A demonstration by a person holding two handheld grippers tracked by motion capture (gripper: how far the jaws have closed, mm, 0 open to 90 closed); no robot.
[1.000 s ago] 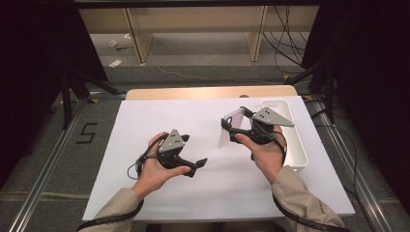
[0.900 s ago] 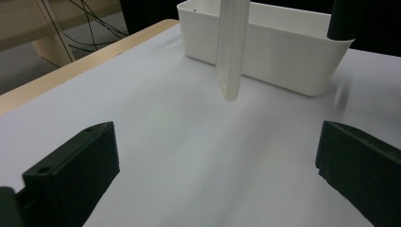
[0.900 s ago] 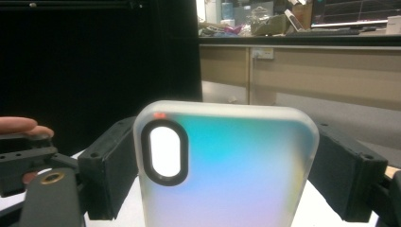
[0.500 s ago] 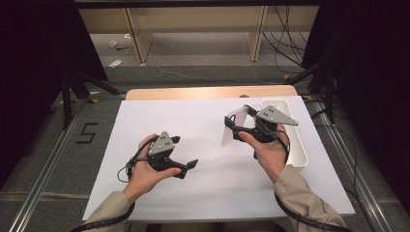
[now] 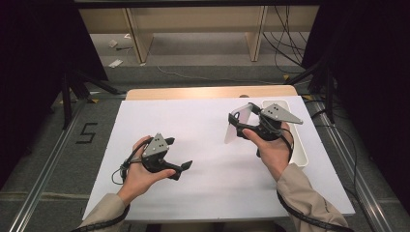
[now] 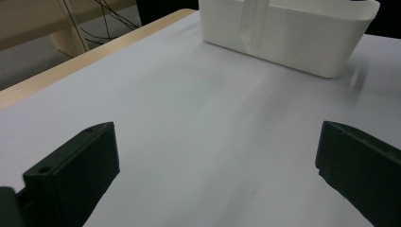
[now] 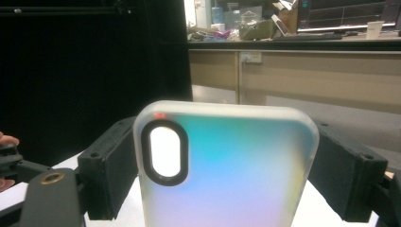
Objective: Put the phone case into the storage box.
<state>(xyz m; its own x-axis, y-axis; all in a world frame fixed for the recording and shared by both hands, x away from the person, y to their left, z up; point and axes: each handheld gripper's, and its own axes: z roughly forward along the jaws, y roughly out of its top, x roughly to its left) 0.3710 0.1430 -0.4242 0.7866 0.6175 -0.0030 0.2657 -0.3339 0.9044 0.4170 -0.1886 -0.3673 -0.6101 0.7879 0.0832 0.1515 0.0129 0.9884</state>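
Standing at the right edge of the white table [image 5: 212, 121] in the high view, a long white bin [image 5: 300, 153] is seen just behind the right gripper [image 5: 238, 122], partly covered by that hand and its grey plate. A strip of bare wood is shown along the table's far edge, with pale shelving legs and loose cables on the floor beyond, in the upper part of the frame. Nothing is found lying on the white sheet between the two hands.

In the left gripper view the same bin [image 6: 302, 42] is seen at the top of the frame, and the lower end of the phone case [image 6: 251, 28] hangs in front of its wall.

The phone case [image 5: 237, 126], frosted and translucent, is held above the table right of the frame's centre. It is clamped by its two long edges between the right gripper's jaws, as the right gripper view shows, where the case [image 7: 227, 175] fills the lower middle. Its long axis is stood nearly upright, leaning slightly, with the oval camera cut-out at the upper left and the flat back turned toward that camera.

The left gripper [image 5: 186, 166] is held low over the sheet at lower left of centre, pointing right; its jaws are spread wide apart with only bare table between them.
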